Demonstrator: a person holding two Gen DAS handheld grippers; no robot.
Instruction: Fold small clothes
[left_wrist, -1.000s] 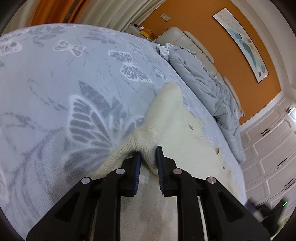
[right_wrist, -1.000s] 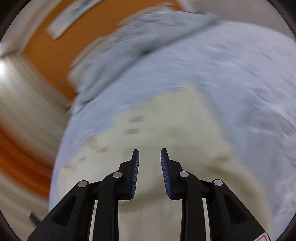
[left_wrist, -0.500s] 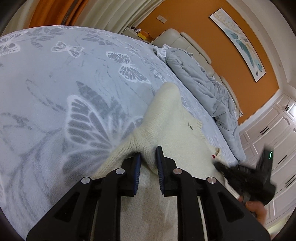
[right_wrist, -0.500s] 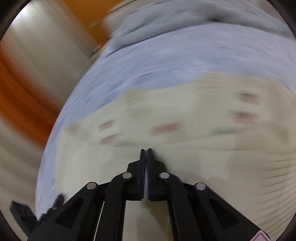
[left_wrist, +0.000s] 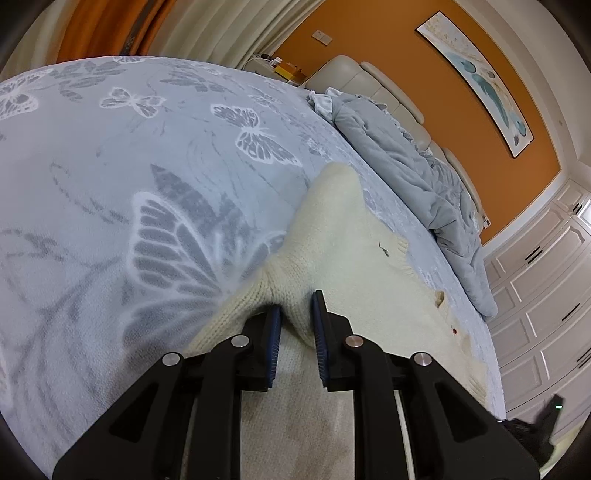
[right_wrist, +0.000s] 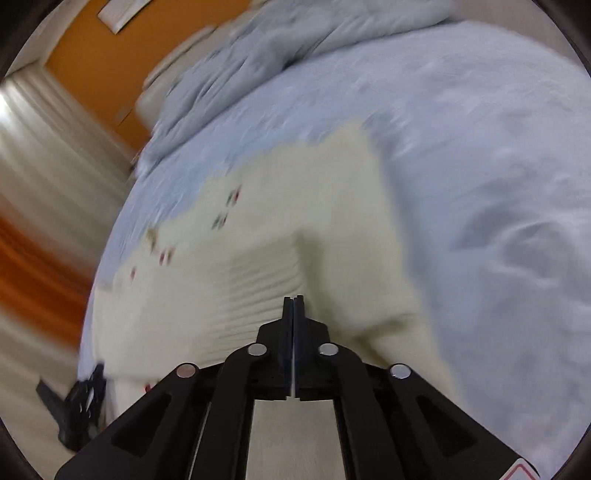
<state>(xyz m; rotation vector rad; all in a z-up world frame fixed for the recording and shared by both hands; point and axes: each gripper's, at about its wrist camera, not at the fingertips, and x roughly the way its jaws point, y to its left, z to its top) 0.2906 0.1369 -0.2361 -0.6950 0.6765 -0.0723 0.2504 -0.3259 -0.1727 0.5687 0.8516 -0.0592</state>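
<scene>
Our left gripper (left_wrist: 297, 317) pinches the soft, floppy sweater (left_wrist: 343, 236) at a near fold; right gripper (right_wrist: 293, 308) is closed, apparently empty.

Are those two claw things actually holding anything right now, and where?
The left gripper pinches a raised fold at the cream sweater's edge. The right gripper's jaws are shut, apparently empty.

The sweater (left_wrist: 343, 240) is cream knit cloth with a rough ribbed surface, the bedspread (left_wrist: 110, 166) is soft matt cloth with a woven butterfly pattern, and the left gripper (left_wrist: 296, 317) is matt black plastic with shiny metal pins and ridged blue pads (left_wrist: 274, 325).
</scene>
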